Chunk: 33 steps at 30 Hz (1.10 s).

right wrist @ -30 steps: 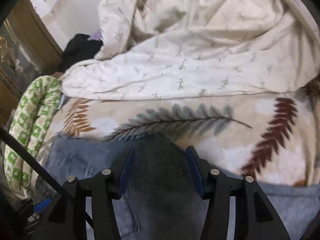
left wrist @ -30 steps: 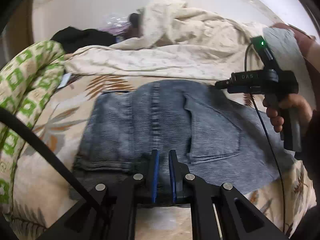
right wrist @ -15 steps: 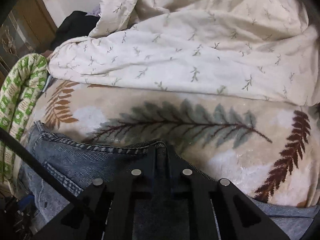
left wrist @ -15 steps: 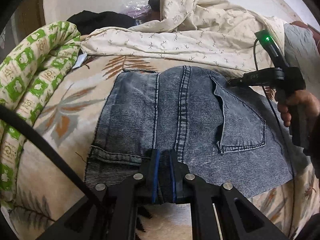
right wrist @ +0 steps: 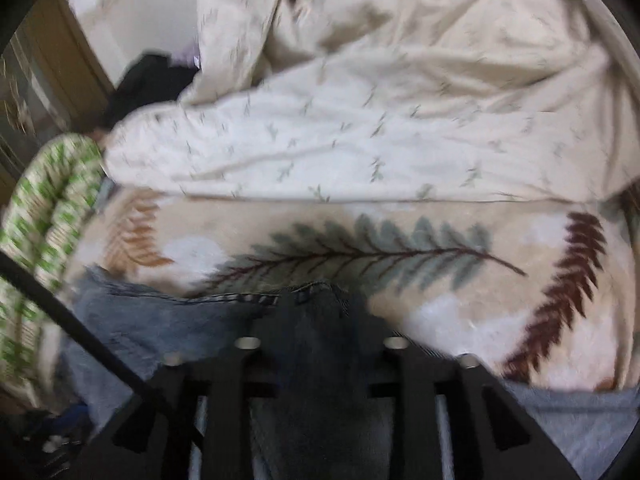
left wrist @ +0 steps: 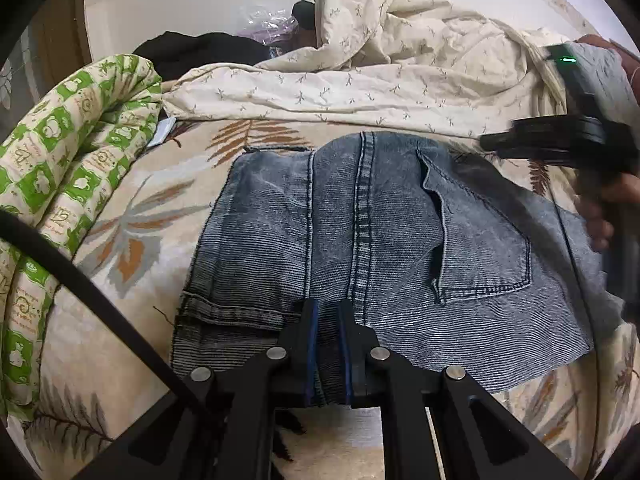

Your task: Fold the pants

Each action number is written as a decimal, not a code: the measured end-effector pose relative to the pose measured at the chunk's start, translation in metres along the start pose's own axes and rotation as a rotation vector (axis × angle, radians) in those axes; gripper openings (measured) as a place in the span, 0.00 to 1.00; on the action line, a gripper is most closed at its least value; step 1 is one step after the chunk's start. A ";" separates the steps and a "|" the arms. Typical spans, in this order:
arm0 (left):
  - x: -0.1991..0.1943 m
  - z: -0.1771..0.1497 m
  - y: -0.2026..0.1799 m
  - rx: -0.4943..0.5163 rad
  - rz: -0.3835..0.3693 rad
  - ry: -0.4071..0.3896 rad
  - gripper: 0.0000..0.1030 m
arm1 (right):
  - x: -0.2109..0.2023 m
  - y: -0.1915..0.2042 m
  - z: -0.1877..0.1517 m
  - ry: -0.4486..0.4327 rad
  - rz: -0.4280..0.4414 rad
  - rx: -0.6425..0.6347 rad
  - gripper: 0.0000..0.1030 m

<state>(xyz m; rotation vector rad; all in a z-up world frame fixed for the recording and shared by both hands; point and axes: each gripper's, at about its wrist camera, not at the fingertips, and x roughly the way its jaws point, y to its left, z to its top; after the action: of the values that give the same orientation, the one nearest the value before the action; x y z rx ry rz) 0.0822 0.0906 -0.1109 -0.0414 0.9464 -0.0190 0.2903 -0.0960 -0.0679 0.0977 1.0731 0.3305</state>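
Note:
Grey-blue denim pants [left wrist: 400, 240] lie folded on a leaf-print blanket [left wrist: 140, 220], back pocket up. My left gripper [left wrist: 328, 308] is shut on their near edge, with denim pinched between the blue pads. In the left wrist view my right gripper [left wrist: 486, 144] reaches in from the right over the pants' far right corner, held by a person's hand [left wrist: 600, 216]. The right wrist view is blurred. There, the right gripper [right wrist: 320, 300] has its jaws opening, with the bunched waistband edge of the pants [right wrist: 160, 320] between them and the pads apart from it.
A crumpled cream duvet [left wrist: 360, 92] lies heaped just beyond the pants. A rolled green-patterned quilt [left wrist: 60, 168] runs along the left side. A black garment [left wrist: 200, 52] sits at the back by the wall. Wooden furniture [right wrist: 60, 60] stands at the far left.
The right jaws were wide a second ago, closed on the waistband edge half a second ago, and now stand partly apart. The left gripper keeps its grip; its view has tilted slightly.

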 end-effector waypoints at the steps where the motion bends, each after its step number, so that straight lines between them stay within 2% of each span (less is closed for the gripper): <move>1: -0.001 0.000 -0.001 0.001 0.002 -0.006 0.12 | -0.012 -0.001 -0.002 -0.025 0.003 0.004 0.33; 5: -0.008 0.000 -0.005 0.013 0.019 -0.037 0.12 | -0.066 -0.018 -0.027 -0.094 0.002 0.035 0.34; 8: -0.014 -0.001 -0.011 0.032 0.043 -0.074 0.13 | -0.102 -0.038 -0.060 -0.115 -0.001 0.083 0.41; 10: -0.019 -0.002 -0.016 0.045 0.043 -0.104 0.18 | -0.124 -0.051 -0.089 -0.124 -0.004 0.114 0.41; 13: -0.026 -0.006 -0.028 0.087 0.048 -0.155 0.34 | -0.151 -0.073 -0.129 -0.137 -0.002 0.169 0.41; 15: -0.029 -0.008 -0.037 0.119 0.059 -0.189 0.57 | -0.168 -0.090 -0.159 -0.147 0.007 0.221 0.41; 19: -0.035 -0.019 -0.062 0.231 0.102 -0.282 0.59 | -0.196 -0.120 -0.217 -0.191 0.011 0.308 0.41; 21: -0.035 -0.023 -0.070 0.257 0.102 -0.294 0.59 | -0.207 -0.139 -0.243 -0.228 0.022 0.382 0.41; 24: -0.035 -0.028 -0.079 0.250 0.070 -0.279 0.59 | -0.220 -0.173 -0.270 -0.246 0.013 0.501 0.41; 27: -0.040 -0.034 -0.093 0.251 0.025 -0.256 0.59 | -0.243 -0.215 -0.292 -0.327 0.007 0.649 0.41; 31: -0.055 -0.034 -0.126 0.272 -0.050 -0.220 0.59 | -0.260 -0.264 -0.323 -0.468 0.109 0.924 0.41; 33: -0.062 -0.025 -0.149 0.291 -0.101 -0.188 0.59 | -0.258 -0.281 -0.334 -0.519 0.171 1.050 0.41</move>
<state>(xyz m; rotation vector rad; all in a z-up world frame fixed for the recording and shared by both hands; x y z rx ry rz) 0.0261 -0.0569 -0.0685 0.1753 0.7453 -0.2419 -0.0527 -0.4701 -0.0766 1.1538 0.6223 -0.1397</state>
